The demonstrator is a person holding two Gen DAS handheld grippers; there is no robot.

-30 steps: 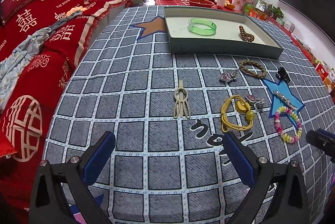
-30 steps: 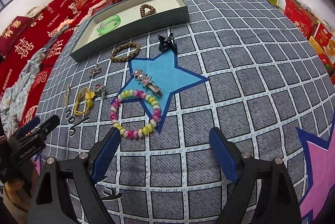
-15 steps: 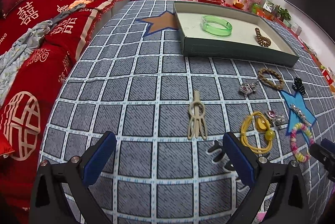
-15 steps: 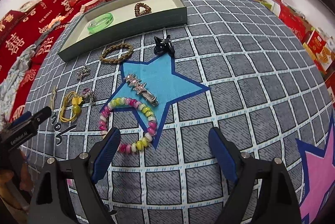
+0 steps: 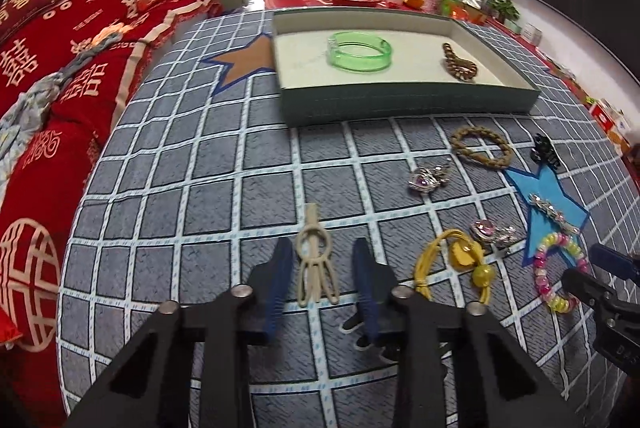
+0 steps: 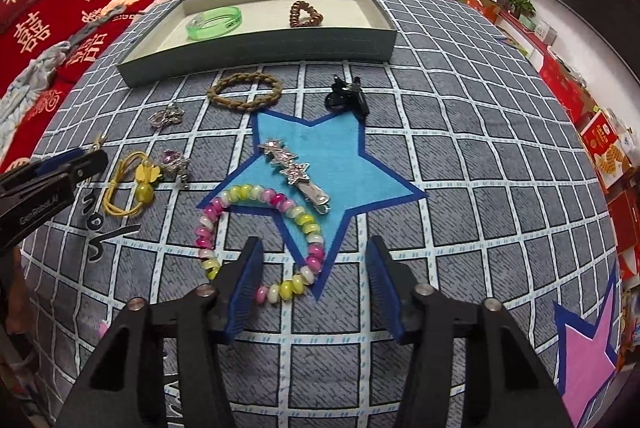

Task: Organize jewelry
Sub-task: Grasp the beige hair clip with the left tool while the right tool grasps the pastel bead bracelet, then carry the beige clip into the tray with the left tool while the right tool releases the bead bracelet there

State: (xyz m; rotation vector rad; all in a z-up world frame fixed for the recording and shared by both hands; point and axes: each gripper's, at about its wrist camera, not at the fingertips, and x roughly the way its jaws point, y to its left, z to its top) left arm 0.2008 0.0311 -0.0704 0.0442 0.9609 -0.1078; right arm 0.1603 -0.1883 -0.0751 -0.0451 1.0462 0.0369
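Note:
A beige hair clip (image 5: 316, 268) lies flat on the checked cloth between the fingers of my left gripper (image 5: 323, 246). Its jaws are closing, with a gap still showing on each side of the clip. In the right wrist view a pink, yellow and white bead bracelet (image 6: 256, 194) rests partly on a blue star patch. Its near arc lies between the fingers of my right gripper (image 6: 314, 244), whose jaws are also closing and do not touch the beads. The grey-green tray (image 5: 400, 104) at the back holds a green bangle (image 5: 359, 51) and a brown bead bracelet (image 5: 460, 64).
Loose on the cloth are a braided bracelet (image 6: 244, 92), a black claw clip (image 6: 346, 96), a rhinestone barrette (image 6: 296, 172), a yellow cord tie (image 5: 452, 268), a heart pendant (image 5: 426, 180) and a pink brooch (image 5: 492, 233). A red sofa (image 5: 60, 68) lines the left edge.
Both grippers moved forward over the cloth and their jaws narrowed. The beige clip now sits between the left fingers, and the bead bracelet's near arc between the right fingers.

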